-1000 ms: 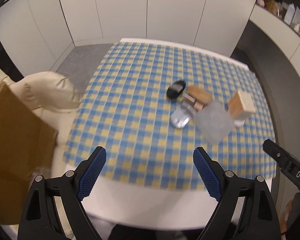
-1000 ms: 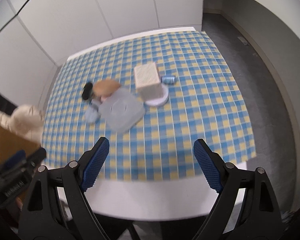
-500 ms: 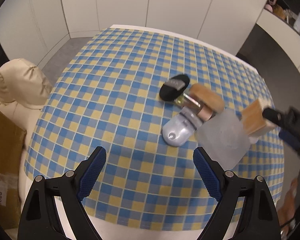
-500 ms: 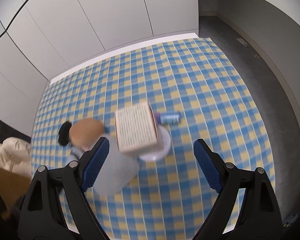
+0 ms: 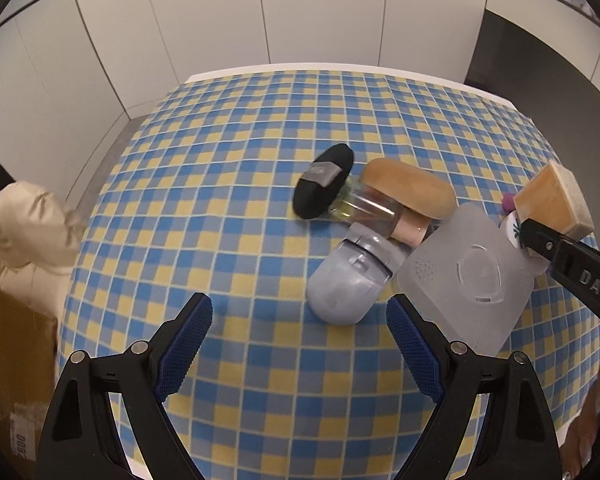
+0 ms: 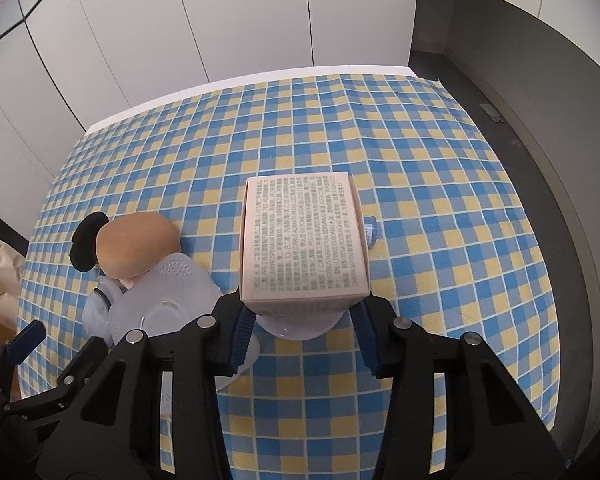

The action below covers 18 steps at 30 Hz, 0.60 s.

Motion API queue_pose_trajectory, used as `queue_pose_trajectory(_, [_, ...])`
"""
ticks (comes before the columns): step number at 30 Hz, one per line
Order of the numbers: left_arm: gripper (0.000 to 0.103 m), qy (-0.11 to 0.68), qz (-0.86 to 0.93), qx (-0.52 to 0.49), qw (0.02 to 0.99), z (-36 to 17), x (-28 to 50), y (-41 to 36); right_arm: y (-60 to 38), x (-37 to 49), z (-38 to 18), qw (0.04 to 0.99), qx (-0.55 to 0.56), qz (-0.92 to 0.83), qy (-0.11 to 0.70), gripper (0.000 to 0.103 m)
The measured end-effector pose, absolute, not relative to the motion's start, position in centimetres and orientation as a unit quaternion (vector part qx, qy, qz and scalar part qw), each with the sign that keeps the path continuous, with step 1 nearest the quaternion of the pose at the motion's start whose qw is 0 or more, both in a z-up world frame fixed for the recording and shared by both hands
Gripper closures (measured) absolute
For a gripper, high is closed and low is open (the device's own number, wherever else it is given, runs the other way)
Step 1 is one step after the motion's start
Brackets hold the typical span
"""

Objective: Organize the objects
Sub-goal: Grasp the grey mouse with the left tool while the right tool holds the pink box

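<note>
On the blue-and-yellow checked cloth [image 5: 220,208] lie a black oval pouch [image 5: 324,186], a tan oval piece [image 5: 408,188], a glass bottle [image 5: 364,206], a lilac rounded device [image 5: 348,280] and a frosted flat case [image 5: 472,276]. My left gripper [image 5: 298,312] hangs open just in front of the lilac device, holding nothing. A pale printed carton [image 6: 304,236] stands on a white round dish [image 6: 300,326]. My right gripper [image 6: 302,320] is closing on the carton, with its blue pads against the lower sides. A small blue tube [image 6: 369,232] peeks out behind the carton.
A cream padded cushion [image 5: 24,224] and a brown cardboard box [image 5: 8,360] sit left of the table. White cabinet doors [image 6: 240,32] stand behind it and a grey floor [image 6: 560,160] runs along the right. The cloth's far half holds nothing.
Both grippers have come down and closer to the cluster of objects. The right jaws, wide apart before, now press on the carton. The left jaws stay wide.
</note>
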<state>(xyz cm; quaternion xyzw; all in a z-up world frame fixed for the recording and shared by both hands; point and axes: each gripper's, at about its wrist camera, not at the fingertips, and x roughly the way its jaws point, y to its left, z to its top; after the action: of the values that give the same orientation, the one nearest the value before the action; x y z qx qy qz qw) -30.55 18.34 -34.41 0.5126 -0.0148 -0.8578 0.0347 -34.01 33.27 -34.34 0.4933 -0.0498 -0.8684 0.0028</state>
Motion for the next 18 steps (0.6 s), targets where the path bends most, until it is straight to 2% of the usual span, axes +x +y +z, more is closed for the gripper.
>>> queue_pose_trajectory(6, [0.014,-0.004,-0.853,0.519,0.053,-35.6,-32.7,18.4,35.8,-32.4,-34.2,0.007,0.488,-0.870,-0.062,0.057])
queue_pose_trajectory(8, [0.018,0.007,-0.856,0.514,0.048,-35.8,-33.2,18.3,36.9,-32.1,-33.9,0.009,0.489,-0.870,-0.070,0.057])
queue_pose_trajectory(10, [0.031,0.015,-0.859,0.510,0.041,-35.9,-33.5,18.3,37.6,-31.9,-33.9,0.011,0.489,-0.869,-0.076,0.057])
queue_pose_trajectory(12, [0.059,0.014,-0.862,0.505,0.036,-35.9,-33.6,18.4,38.0,-32.0,-33.9,0.010,0.489,-0.869,-0.076,0.057])
queue_pose_trajectory(13, [0.066,0.008,-0.865,0.501,0.037,-35.8,-33.6,18.7,38.0,-32.0,-33.9,0.010,0.489,-0.869,-0.075,0.057])
queue_pose_trajectory(18, [0.067,-0.026,-0.881,0.470,0.052,-34.9,-33.6,20.0,38.4,-31.9,-33.8,0.011,0.488,-0.869,-0.075,0.057])
